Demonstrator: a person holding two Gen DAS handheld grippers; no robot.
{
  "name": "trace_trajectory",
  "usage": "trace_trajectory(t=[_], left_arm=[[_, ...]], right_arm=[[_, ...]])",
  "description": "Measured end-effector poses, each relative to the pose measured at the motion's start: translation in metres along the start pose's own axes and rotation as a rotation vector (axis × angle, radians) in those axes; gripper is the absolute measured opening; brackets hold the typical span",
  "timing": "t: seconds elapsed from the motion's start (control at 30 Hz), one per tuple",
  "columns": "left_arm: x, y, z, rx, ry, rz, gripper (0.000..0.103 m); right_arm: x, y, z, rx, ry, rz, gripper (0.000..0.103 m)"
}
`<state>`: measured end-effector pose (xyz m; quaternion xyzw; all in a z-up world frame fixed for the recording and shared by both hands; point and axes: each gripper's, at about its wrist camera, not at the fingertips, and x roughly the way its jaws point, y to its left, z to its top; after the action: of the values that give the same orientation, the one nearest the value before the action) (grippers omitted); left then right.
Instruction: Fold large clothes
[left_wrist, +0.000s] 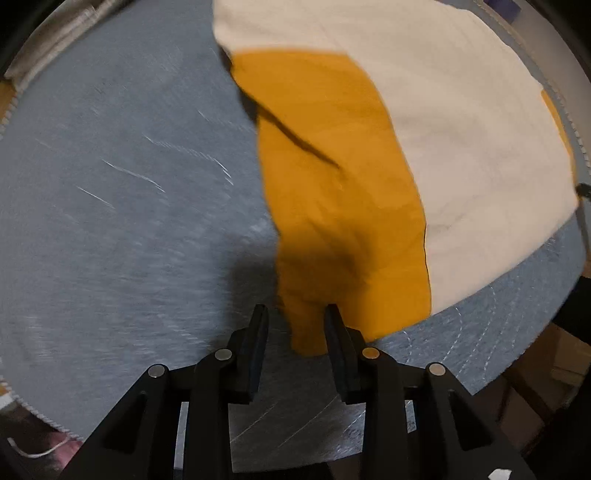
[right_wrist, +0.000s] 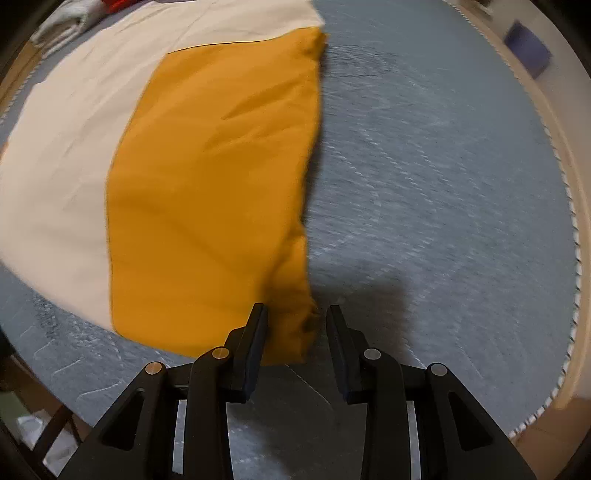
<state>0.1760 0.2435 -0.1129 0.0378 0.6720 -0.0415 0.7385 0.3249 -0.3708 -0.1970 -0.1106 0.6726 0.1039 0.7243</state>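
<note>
A large garment in orange (left_wrist: 332, 177) and cream (left_wrist: 461, 129) panels lies spread on a blue-grey quilted cover (left_wrist: 129, 184). My left gripper (left_wrist: 295, 314) is open, its jaws standing either side of the orange panel's near corner. In the right wrist view the same garment shows orange (right_wrist: 214, 184) and cream (right_wrist: 62, 166). My right gripper (right_wrist: 295, 314) is open, with the orange panel's near corner lying between its jaws. Neither gripper pinches the cloth. A dark cord (left_wrist: 291, 136) crosses the orange panel.
The quilted cover (right_wrist: 443, 184) has a stitched white edge (right_wrist: 570, 221). Folded pale cloth (right_wrist: 70, 22) sits at the far left of the right wrist view. Cardboard boxes (left_wrist: 546, 369) stand below the cover's right edge. A blue object (right_wrist: 528, 44) lies beyond the far edge.
</note>
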Motion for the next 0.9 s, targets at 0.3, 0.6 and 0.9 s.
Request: trace_trajectory(t=[0.3,0.6,0.9], left_arm=[[-0.109,-0.047,-0.004,-0.207,-0.359,-0.102,0.030],[-0.045,-0.144,0.031,-0.169,-0.357,-0.066,0.030],[-0.004,-0.136,0.046,-0.180,-0.255,0.002,0.030]], right_arm=[[-0.120,0.023,0.004,0.129,-0.366,-0.090,0.037],[-0.083,0.167,0.019,-0.003,-0.383,0.181,0.037],[0.003,0.188,0.039,-0.056,-0.136,0.098,0.038]])
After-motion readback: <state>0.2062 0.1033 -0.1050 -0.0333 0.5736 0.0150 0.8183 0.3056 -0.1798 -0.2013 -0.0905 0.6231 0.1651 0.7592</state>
